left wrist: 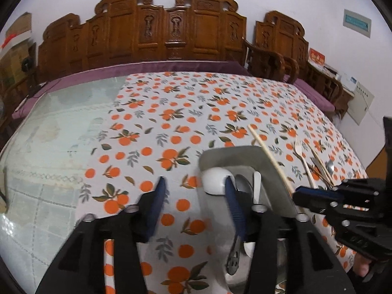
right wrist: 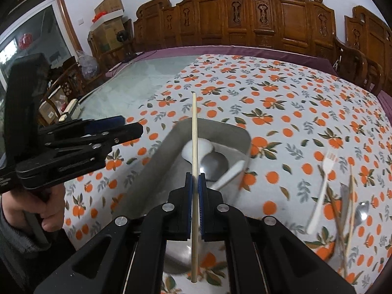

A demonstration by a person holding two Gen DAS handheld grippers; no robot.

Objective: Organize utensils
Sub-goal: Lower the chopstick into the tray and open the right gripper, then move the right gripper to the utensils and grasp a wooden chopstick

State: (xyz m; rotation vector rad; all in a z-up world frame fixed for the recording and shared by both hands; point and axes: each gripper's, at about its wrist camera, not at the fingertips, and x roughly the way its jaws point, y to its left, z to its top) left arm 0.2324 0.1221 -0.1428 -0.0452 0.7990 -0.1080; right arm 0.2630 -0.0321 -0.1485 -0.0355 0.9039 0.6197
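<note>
The left gripper stood with its jaws partly open and nothing between the blue pads; one finger hung over the orange-printed tablecloth, the other in front of a white spoon lying in the metal tray. In the right wrist view this same gripper showed from the side, left of the tray, gripped by a hand in a grey sleeve.

The right gripper was clamped shut on a pale wooden chopstick, which ran straight up over the tray and crossed the white spoon. Beside that spoon lay a metal spoon and a second white handle. From the left wrist view the chopstick slanted across the tray's right edge into the right gripper.

To the left of the cloth the table was bare pale glass, wide and open up to its purple border. The cloth behind the tray was open too, up to the carved wooden chairs.

To the right of the tray a loose pile waited on the cloth: a white fork, a small metal spoon and more sticks, blurred. The left wrist view showed the fork more sharply; only the right wrist view showed the cardboard boxes by the wall.
</note>
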